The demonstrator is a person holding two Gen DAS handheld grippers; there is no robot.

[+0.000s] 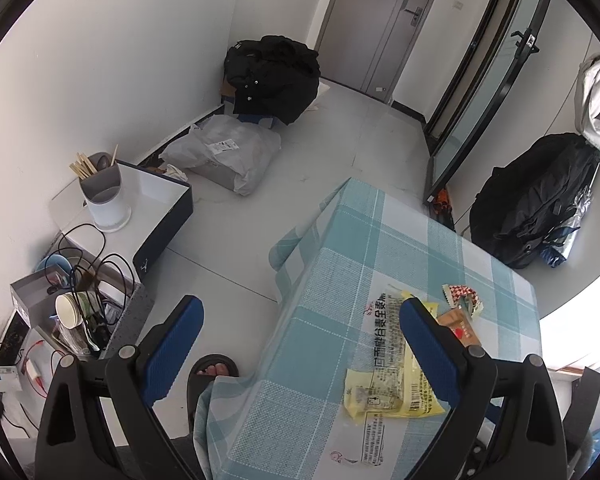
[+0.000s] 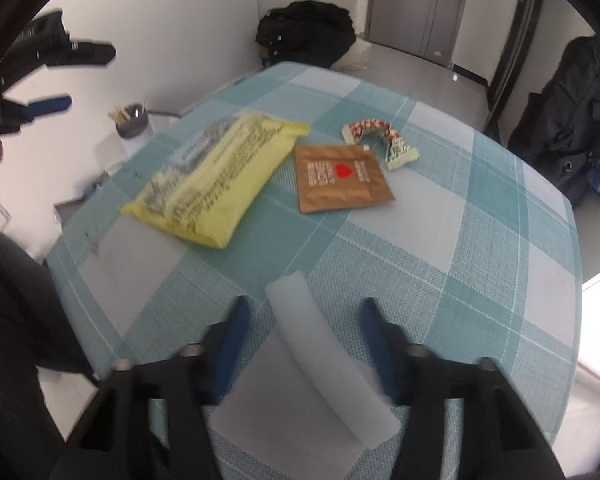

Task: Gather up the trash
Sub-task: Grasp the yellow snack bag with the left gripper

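A yellow plastic wrapper point(image 2: 216, 176) lies on the teal checked tablecloth point(image 2: 480, 264); it also shows in the left wrist view point(image 1: 392, 364). A brown paper sachet with a red heart point(image 2: 342, 178) and a crumpled red-and-white wrapper point(image 2: 384, 136) lie beyond it; both also show in the left wrist view, the sachet point(image 1: 458, 326) and the wrapper point(image 1: 462, 296). A white foam strip point(image 2: 324, 364) lies between the open fingers of my right gripper point(image 2: 304, 312), just above the table. My left gripper point(image 1: 300, 312) is open and empty, high over the table's left edge; it also appears in the right wrist view point(image 2: 56, 80).
Left of the table stands a low white box point(image 1: 156, 200) with a chopstick holder point(image 1: 100, 192), and a cluttered box with cables and cups point(image 1: 76, 308). A grey parcel bag point(image 1: 228, 152) and black bags point(image 1: 276, 76) lie on the floor. A sandalled foot point(image 1: 214, 370) is beside the table.
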